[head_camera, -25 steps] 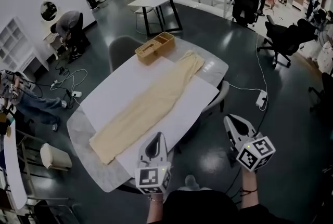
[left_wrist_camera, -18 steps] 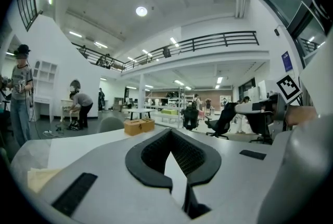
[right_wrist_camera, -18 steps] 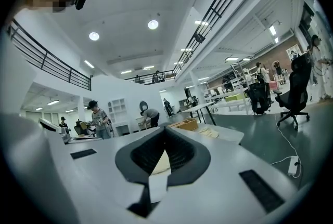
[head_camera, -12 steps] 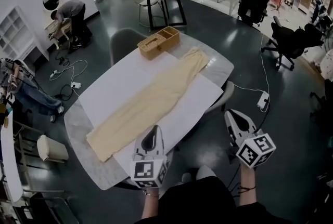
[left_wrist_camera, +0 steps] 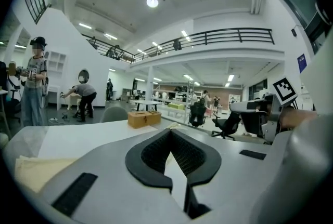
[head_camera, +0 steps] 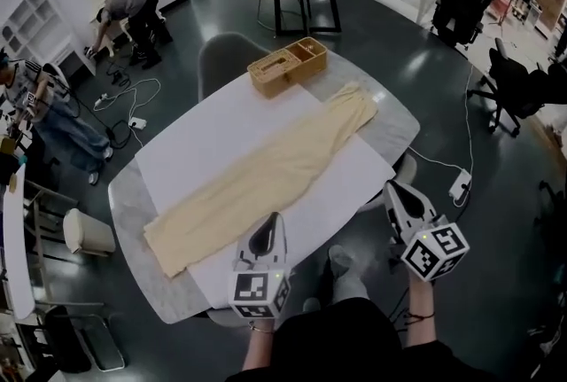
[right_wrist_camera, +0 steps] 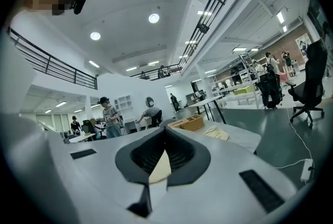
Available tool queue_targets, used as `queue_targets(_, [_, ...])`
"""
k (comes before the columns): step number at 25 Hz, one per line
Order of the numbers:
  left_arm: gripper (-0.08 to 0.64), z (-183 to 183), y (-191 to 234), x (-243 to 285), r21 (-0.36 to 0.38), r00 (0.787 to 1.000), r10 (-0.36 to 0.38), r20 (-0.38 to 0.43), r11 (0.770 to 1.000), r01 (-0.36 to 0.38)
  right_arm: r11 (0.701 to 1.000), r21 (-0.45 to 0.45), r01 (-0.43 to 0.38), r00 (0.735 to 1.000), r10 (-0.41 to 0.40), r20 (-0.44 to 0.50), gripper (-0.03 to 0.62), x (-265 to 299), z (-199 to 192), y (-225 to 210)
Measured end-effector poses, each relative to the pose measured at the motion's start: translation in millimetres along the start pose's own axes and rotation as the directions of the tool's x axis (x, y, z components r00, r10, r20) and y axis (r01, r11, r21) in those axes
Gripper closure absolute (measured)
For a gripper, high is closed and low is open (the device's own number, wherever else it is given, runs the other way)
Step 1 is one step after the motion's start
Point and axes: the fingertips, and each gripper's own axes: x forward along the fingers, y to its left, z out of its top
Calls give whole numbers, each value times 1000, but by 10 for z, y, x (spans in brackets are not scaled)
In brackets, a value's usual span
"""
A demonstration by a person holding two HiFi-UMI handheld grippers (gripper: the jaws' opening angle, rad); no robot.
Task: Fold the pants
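1. The left gripper (head_camera: 273, 221) has its jaws brought together at the tips, and nothing sits between them. In the left gripper view (left_wrist_camera: 170, 132) the dark pads meet at a point with only the tabletop showing past them.
2. The right gripper (head_camera: 392, 188) is closed as well and holds nothing. Its own view (right_wrist_camera: 165, 132) shows the pads joined at the tip.
3. The pants (head_camera: 266, 181), pale yellow, lie flat and stretched out on a white sheet (head_camera: 204, 136) that covers most of the table (head_camera: 131, 203). They run on a diagonal from the near-left corner to the far-right end.
4. The left gripper's tip hangs over the sheet's near edge, close to the pants' near long side about midway along. It does not touch the cloth.
5. From the left gripper view, the near end of the pants (left_wrist_camera: 31, 173) lies low and to the left of the jaws.
6. The right gripper is off the table, above the dark floor beside the near-right edge, well apart from the pants.
7. From the right gripper view, the far end of the pants (right_wrist_camera: 216, 133) lies ahead and to the right of the jaws. A wooden box (right_wrist_camera: 188, 123) stands just beyond it.
8. In the head view that wooden box (head_camera: 288, 66) sits at the table's far end, just beside the far tip of the pants.
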Motion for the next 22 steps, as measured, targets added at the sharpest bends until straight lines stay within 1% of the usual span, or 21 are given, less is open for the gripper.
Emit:
queue_targets(6, [546, 55, 121, 548, -34, 998, 59, -19, 998, -59, 998, -1, -58, 997, 58, -43, 578, 610, 132, -397])
queue_targets(10, [546, 34, 113, 840, -63, 996, 86, -37, 994, -89, 997, 26, -71, 994, 73, -86, 578, 949, 138, -642])
queue_targets(16, [546, -58, 167, 1209, -94, 987, 139, -79, 985, -146, 992, 48, -114, 984, 120, -132, 578, 1401, 76, -944])
queue_targets(22, [546, -59, 241, 1612, -104, 980, 176, -90, 977, -185, 988, 51, -146, 973, 153, -172, 578, 1777, -11, -1238])
